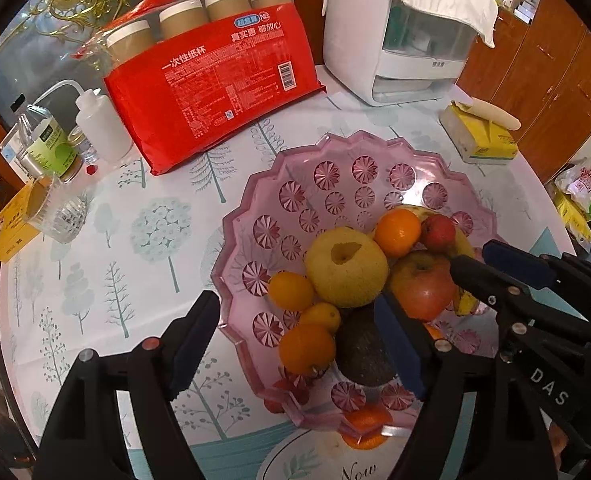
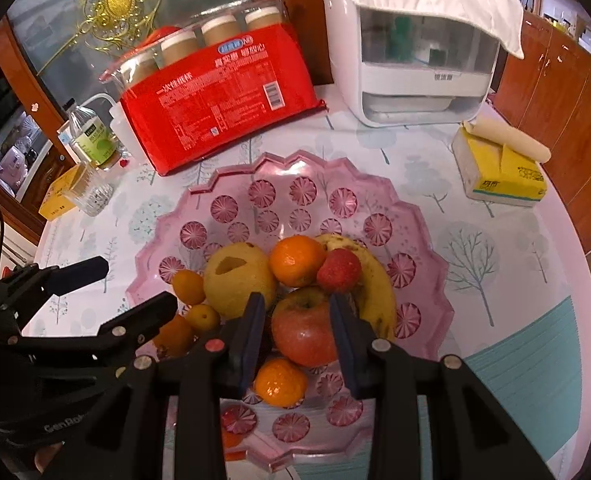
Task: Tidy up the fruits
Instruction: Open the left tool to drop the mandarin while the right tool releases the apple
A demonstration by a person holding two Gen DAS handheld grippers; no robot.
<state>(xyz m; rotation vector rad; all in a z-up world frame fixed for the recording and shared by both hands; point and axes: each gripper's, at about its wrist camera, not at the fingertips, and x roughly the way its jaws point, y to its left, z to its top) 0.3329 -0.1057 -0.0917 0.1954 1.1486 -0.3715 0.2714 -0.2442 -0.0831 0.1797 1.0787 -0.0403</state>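
Observation:
A pink cut-glass fruit bowl (image 1: 255, 208) (image 2: 427, 224) holds a yellow pear (image 1: 345, 266) (image 2: 237, 276), a red apple (image 1: 423, 286) (image 2: 305, 330), several oranges (image 1: 397, 232) (image 2: 297, 260), a banana (image 2: 375, 280), a small red fruit (image 1: 437, 232) (image 2: 338, 269) and a dark avocado (image 1: 361, 354). My left gripper (image 1: 295, 344) is open above the bowl's near side, over the oranges and avocado. My right gripper (image 2: 297, 336) has its jaws on either side of the apple, close to its sides; I cannot tell whether they touch it.
A red pack of paper cups (image 1: 219, 88) (image 2: 215, 96) lies at the back. A white appliance (image 1: 395, 36) (image 2: 411, 52) stands behind the bowl, a tissue pack (image 1: 479, 136) (image 2: 499, 172) at the right. Bottles (image 1: 47, 140), a glass (image 1: 55, 208) and a yellow box (image 1: 9, 228) sit at the left.

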